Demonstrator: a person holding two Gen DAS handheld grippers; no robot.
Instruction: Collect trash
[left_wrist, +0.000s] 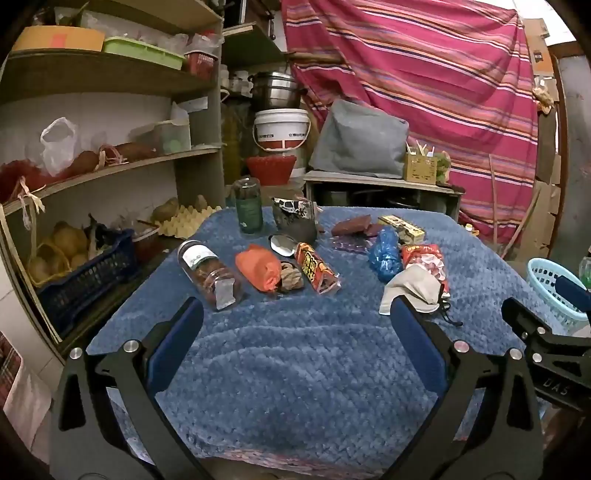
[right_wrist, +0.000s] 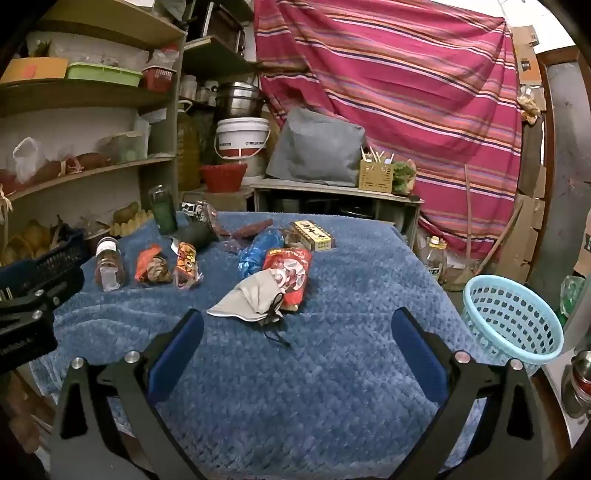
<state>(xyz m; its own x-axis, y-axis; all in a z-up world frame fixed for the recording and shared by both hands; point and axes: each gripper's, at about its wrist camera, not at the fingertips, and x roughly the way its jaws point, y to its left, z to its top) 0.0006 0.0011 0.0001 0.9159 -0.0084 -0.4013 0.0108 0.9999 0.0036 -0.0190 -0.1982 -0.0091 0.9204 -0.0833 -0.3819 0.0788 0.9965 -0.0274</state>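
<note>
Both grippers hover over the near edge of the blue blanket (right_wrist: 332, 387), jaws spread wide, nothing between them. Left gripper (left_wrist: 295, 332) sits toward the near left, right gripper (right_wrist: 295, 332) toward the near right.

Trash lies scattered across the far half of the blanket:
- clear jar (left_wrist: 210, 273) on its side near the left edge
- orange wrapper (left_wrist: 258, 269) just right of it, touching a brown crumpled wad (left_wrist: 291, 280)
- red-yellow snack pack (left_wrist: 317, 269) beside the wad
- green bottle (left_wrist: 248, 205) upright at the far left corner, with a dark torn bag (left_wrist: 295, 221) next to it
- blue plastic bag (right_wrist: 258, 251) mid-surface, against a red snack bag (right_wrist: 290, 273)
- grey face mask (right_wrist: 251, 301) overlapping the red bag's near end, closest item to the right gripper
- yellow box (right_wrist: 312, 234) and a brown flat piece (right_wrist: 251, 227) near the far edge; can't tell what the brown piece is.

Light-blue basket (right_wrist: 513, 317) stands off the blanket's right edge, looks empty from here.
</note>
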